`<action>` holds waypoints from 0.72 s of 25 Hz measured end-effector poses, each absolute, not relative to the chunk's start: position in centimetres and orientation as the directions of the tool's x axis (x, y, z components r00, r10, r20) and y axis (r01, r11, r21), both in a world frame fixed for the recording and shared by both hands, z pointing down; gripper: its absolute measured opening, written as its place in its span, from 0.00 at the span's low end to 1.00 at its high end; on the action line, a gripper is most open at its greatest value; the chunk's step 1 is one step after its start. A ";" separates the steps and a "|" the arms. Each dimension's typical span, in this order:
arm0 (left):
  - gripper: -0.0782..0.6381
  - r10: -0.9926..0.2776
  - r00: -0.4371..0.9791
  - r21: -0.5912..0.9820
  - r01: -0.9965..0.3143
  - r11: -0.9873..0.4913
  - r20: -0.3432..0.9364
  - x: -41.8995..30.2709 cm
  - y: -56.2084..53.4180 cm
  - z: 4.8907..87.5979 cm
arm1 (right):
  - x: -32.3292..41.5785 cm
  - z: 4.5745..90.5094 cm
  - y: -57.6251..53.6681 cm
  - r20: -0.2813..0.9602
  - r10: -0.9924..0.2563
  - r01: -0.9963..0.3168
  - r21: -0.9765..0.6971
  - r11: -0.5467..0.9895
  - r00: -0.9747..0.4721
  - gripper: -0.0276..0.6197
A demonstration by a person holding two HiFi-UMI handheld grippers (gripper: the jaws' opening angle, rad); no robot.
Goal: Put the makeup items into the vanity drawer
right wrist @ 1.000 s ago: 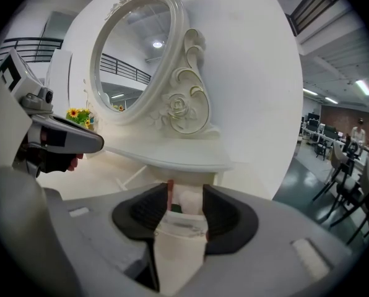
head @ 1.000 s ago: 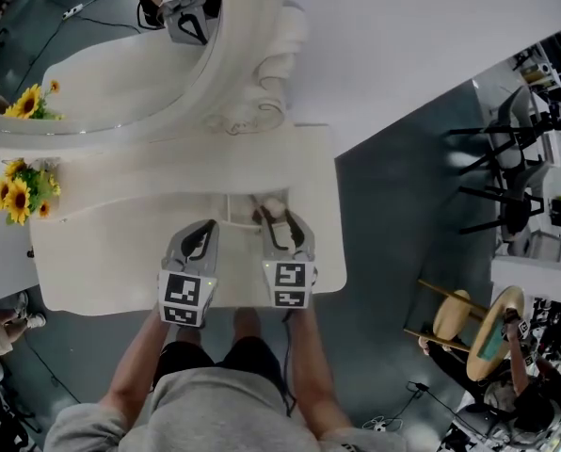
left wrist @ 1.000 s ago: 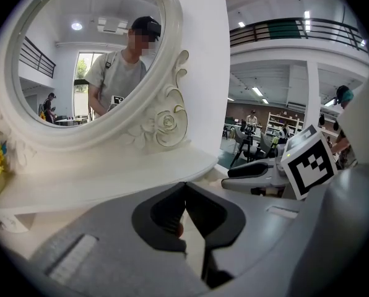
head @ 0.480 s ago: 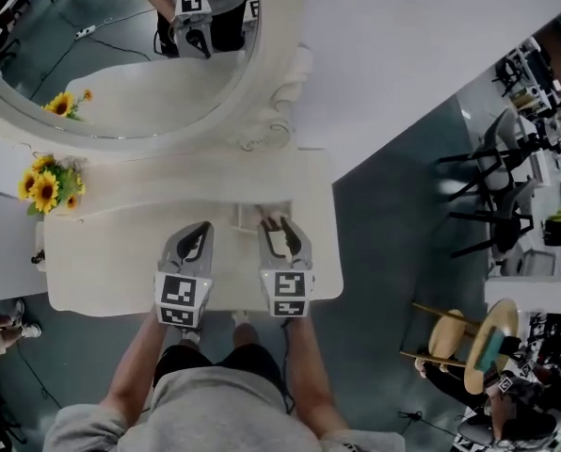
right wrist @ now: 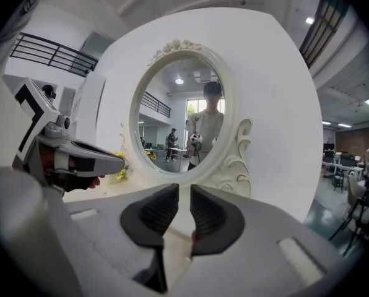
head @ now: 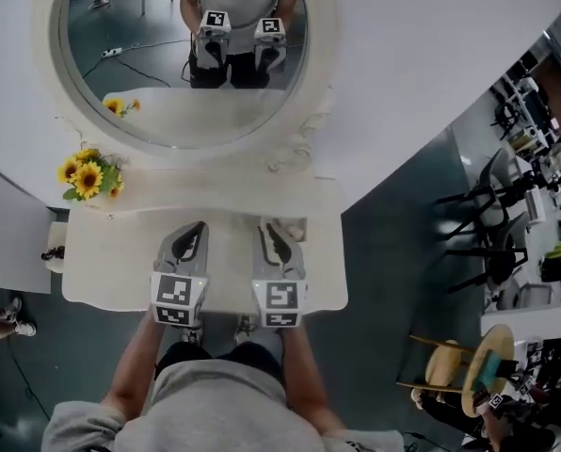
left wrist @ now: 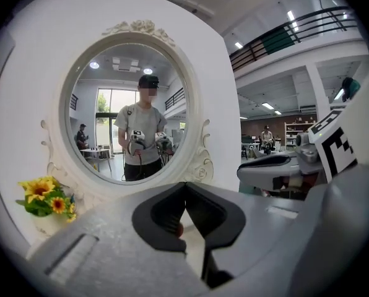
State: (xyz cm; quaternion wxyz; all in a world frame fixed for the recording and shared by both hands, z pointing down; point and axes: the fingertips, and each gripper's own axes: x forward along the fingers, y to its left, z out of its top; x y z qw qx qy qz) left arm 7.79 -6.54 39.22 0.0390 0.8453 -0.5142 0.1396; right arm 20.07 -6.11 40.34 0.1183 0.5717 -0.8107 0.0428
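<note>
**Both grippers held over the vanity, nothing in either**

The person stands at the near edge of the white vanity [head: 111, 266] and holds both grippers side by side above its top, pointing toward the far oval mirror [head: 168, 73].

The left gripper [left wrist: 184, 187] has its jaws together, tips meeting, with nothing caught between them. The right gripper [right wrist: 178, 193] has just been closing its jaws. They stand a narrow slit apart, and only the pale vanity top shows through the gap, so it grips nothing.

In the head view a small pale box [head: 297, 226] sits on the far part of the vanity top, just beyond the right gripper's tips and partly hidden by them. It may be the drawer, but that cannot be told, nor can what it holds. The makeup items cannot be made out in any view. Neither gripper touches the box.

Sunflowers [head: 88, 175] stand at the far left of the vanity top, beside the mirror frame and well apart from the left gripper. A small dark thing [head: 50, 252] lies on a lower surface off the vanity's left end, too small to tell what it is.

The mirror shows the person with both grippers raised.
</note>
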 end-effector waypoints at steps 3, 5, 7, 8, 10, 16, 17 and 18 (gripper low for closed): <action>0.12 -0.875 0.410 -0.092 -0.891 -0.445 0.256 5.8 -5.4 38.0 | 18.0 38.7 -4.9 0.209 -0.918 -0.931 0.072 0.359 -0.338 0.09; 0.12 -0.885 0.397 -0.098 -0.898 -0.429 0.243 4.7 -4.6 37.4 | 17.0 38.0 -4.1 0.192 -0.918 -0.927 0.074 0.367 -0.348 0.07; 0.12 -0.895 0.384 -0.100 -0.905 -0.414 0.229 3.6 -3.9 36.9 | 16.2 37.5 -3.4 0.178 -0.917 -0.923 0.079 0.376 -0.358 0.05; 0.12 -0.899 0.377 -0.101 -0.908 -0.406 0.223 3.0 -3.7 36.7 | 15.7 37.3 -3.2 0.173 -0.915 -0.921 0.082 0.382 -0.364 0.05; 0.12 -0.906 0.366 -0.102 -0.914 -0.393 0.215 1.9 -3.2 36.4 | 14.7 36.9 -2.8 0.165 -0.912 -0.916 0.088 0.392 -0.375 0.05; 0.12 -0.915 0.346 -0.102 -0.923 -0.371 0.207 0.0 -2.0 36.0 | 13.1 36.3 -2.0 0.154 -0.908 -0.909 0.098 0.406 -0.389 0.05; 0.12 -0.916 0.345 -0.098 -0.924 -0.370 0.205 0.0 -1.9 35.9 | 13.0 36.3 -2.0 0.154 -0.908 -0.908 0.098 0.407 -0.390 0.05; 0.12 -0.916 0.345 -0.093 -0.925 -0.369 0.204 -0.1 -1.8 35.9 | 12.8 36.3 -1.9 0.154 -0.907 -0.907 0.098 0.409 -0.392 0.05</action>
